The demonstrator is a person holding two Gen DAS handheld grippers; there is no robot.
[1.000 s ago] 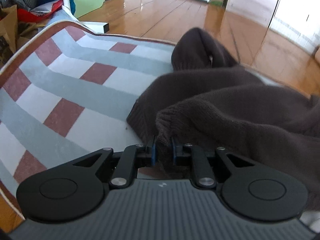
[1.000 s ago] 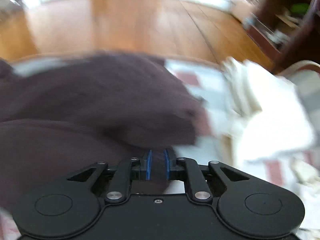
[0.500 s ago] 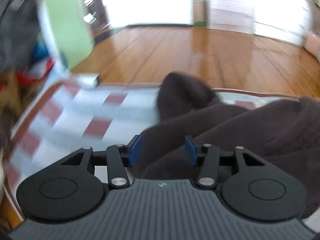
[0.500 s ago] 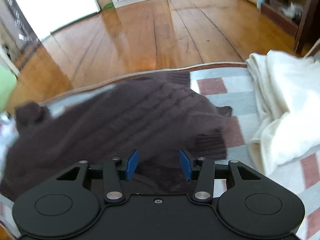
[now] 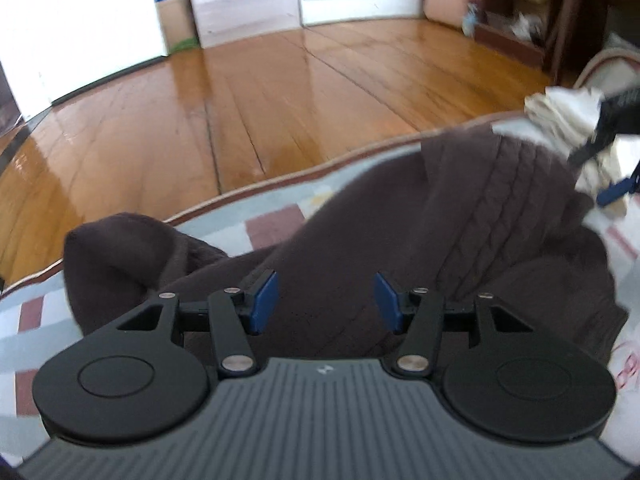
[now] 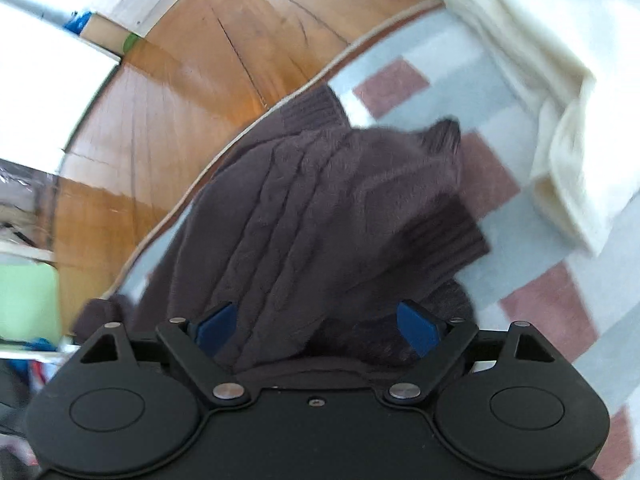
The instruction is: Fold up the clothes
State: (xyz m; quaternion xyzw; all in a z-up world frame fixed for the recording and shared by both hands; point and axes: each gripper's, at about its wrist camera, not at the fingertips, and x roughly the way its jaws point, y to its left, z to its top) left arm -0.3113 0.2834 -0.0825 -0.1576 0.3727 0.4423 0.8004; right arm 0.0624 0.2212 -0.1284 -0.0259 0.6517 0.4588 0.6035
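Two grippers, left gripper (image 5: pixel 325 300) and right gripper (image 6: pixel 316 330), both opening with nothing pinched, hover over dark brown cable-knit sweater (image 6: pixel 328 208) dropped folded on checked rug (image 6: pixel 460 68), apparently releasing it.

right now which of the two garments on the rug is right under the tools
The dark brown cable-knit sweater, lying beneath both opening tools, left and right. The cream folded garment sits apart, beside the sweater on the rug.
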